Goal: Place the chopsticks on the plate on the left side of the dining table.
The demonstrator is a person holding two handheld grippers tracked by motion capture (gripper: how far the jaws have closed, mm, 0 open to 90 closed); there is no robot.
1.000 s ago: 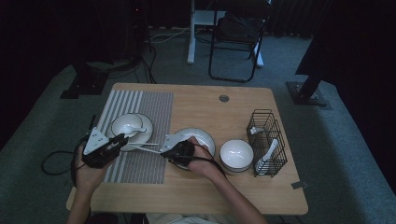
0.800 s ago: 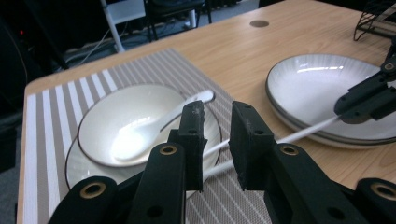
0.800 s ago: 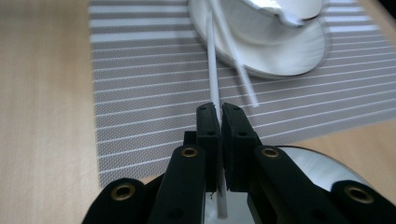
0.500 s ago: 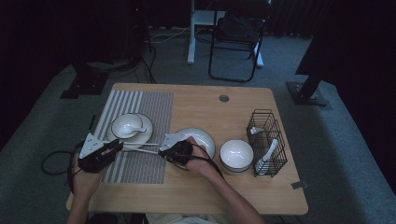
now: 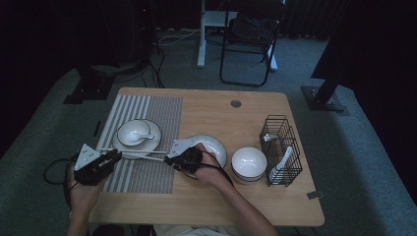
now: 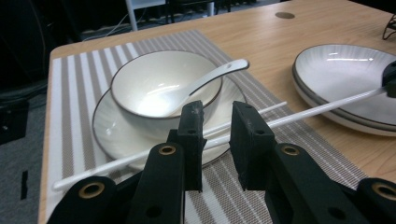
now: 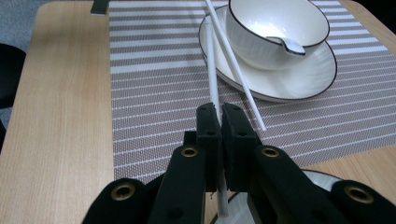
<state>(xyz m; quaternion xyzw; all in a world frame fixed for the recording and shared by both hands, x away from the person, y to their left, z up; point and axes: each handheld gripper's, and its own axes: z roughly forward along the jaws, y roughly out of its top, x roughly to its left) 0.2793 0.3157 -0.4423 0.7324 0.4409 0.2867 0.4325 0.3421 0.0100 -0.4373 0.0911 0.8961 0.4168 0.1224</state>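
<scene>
Bench (image 5: pixel 206 196) carries a striped placemat (image 5: pixel 147 172), on it a plate with bowl (image 5: pixel 135 132) and spoon. Two white chopsticks (image 5: pixel 142 155) lie across the mat beside the plate. The right gripper (image 7: pixel 218 116) has its jaws clenched on one chopstick's end; the left gripper (image 6: pixel 217 126) hangs near them, jaws released. Light, stiff and slick, they probably handle best pinched near the thick end.

A black wire rack (image 5: pixel 283 147) holding white spoons (image 5: pixel 282 163) stands beside an empty bowl (image 5: pixel 249 163) on the table (image 5: pixel 211 206).
</scene>
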